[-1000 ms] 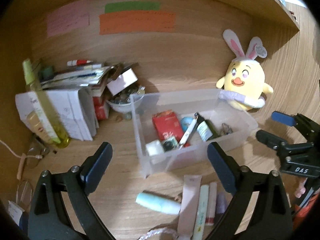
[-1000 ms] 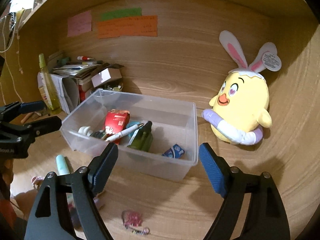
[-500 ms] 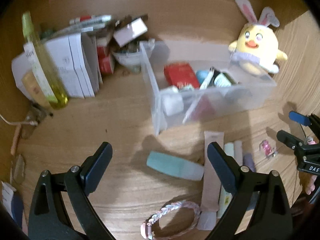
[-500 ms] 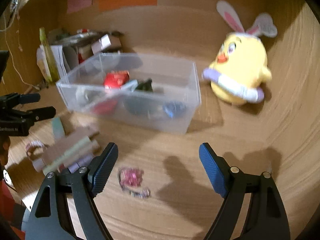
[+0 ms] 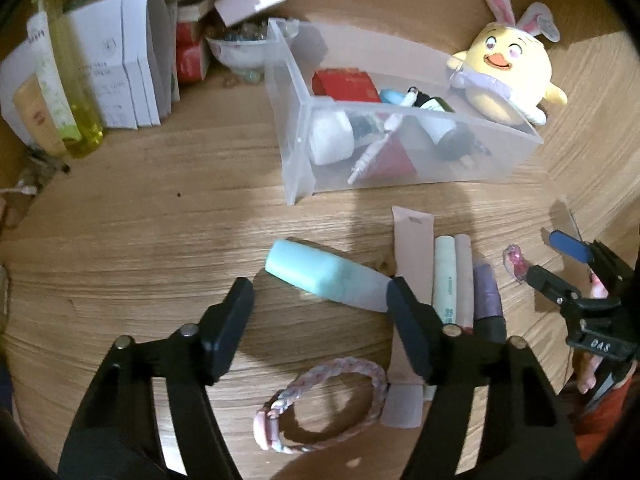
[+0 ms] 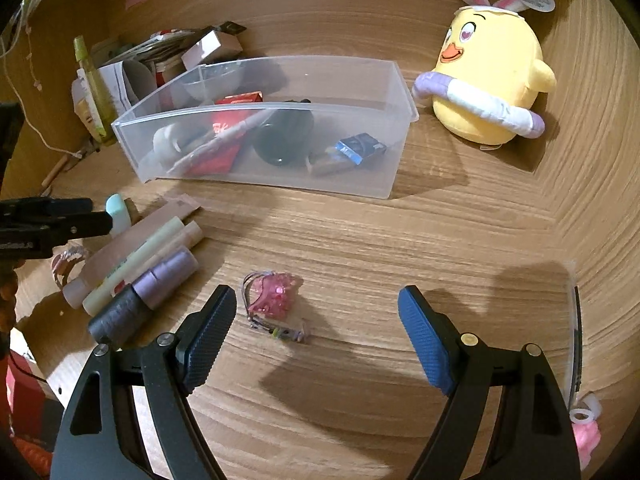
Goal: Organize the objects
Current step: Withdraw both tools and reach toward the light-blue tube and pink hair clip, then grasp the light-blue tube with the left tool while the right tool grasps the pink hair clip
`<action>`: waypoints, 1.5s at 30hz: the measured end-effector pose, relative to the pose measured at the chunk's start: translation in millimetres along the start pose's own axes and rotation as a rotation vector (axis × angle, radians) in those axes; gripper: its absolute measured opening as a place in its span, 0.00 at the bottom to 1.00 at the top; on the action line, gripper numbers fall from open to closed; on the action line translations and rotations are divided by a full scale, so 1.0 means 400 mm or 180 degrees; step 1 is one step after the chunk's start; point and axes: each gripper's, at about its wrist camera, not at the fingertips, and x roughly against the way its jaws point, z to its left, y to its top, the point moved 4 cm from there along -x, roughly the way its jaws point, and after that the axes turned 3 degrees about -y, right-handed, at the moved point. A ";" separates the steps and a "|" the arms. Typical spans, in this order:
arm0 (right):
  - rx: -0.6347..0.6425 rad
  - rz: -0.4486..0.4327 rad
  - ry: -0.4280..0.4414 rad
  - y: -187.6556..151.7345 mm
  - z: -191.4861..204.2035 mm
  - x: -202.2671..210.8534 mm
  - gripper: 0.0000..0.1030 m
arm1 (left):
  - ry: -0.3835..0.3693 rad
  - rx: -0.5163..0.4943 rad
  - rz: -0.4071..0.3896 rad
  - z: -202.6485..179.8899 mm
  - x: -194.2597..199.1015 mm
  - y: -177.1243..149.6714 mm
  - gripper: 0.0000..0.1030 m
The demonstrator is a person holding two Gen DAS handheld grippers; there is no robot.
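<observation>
Before my left gripper (image 5: pixel 320 320): bottle (image 5: pixel 326 282), tubes (image 5: pixel 444 276) to its right, bin (image 5: pixel 400 152) behind, bracelet (image 5: pixel 324 404) nearest.

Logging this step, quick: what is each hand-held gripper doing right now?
Left hand-held gripper: open, jaws just been closing around the teal bottle, not gripping it.
Right hand-held gripper: open, holding nothing, above the pink hair clip.
</observation>
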 end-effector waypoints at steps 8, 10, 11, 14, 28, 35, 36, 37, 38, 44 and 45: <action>0.0092 -0.0020 0.0000 -0.011 0.018 0.004 0.78 | -0.0059 0.0066 -0.0017 -0.008 -0.023 0.032 0.56; 0.0127 -0.0013 -0.0013 -0.015 0.022 0.003 0.78 | -0.0039 0.0050 -0.0015 -0.008 -0.027 0.041 0.50; 0.0141 -0.0009 -0.0023 -0.016 0.022 0.003 0.78 | -0.0035 0.0042 -0.0018 -0.008 -0.030 0.045 0.49; 0.0159 -0.0009 -0.0024 -0.017 0.024 0.002 0.76 | 0.0012 -0.0046 -0.0042 -0.014 -0.035 0.049 0.43; 0.0302 0.0083 0.0012 -0.010 0.042 -0.022 0.44 | 0.0316 -0.0357 -0.0127 0.025 -0.027 0.043 0.23; 0.0305 0.0097 0.0060 -0.002 0.050 -0.028 0.34 | 0.0245 -0.0205 -0.0091 0.041 -0.006 0.026 0.33; 0.0305 0.0098 0.0064 0.000 0.051 -0.030 0.32 | 0.0271 -0.0216 -0.0088 0.040 -0.006 0.022 0.36; 0.0304 0.0099 0.0064 0.002 0.052 -0.031 0.27 | 0.0307 -0.0238 -0.0085 0.038 -0.007 0.017 0.37; 0.0295 0.0095 0.0051 0.004 0.053 -0.032 0.24 | 0.0339 -0.0270 -0.0080 0.036 -0.009 0.010 0.37; 0.0186 0.0056 0.0038 0.009 0.044 -0.033 0.22 | 0.0404 -0.0389 -0.0171 0.028 -0.007 0.000 0.23; 0.0163 0.0036 0.0037 0.010 0.041 -0.030 0.22 | 0.0381 -0.0369 -0.0176 0.031 -0.006 0.000 0.24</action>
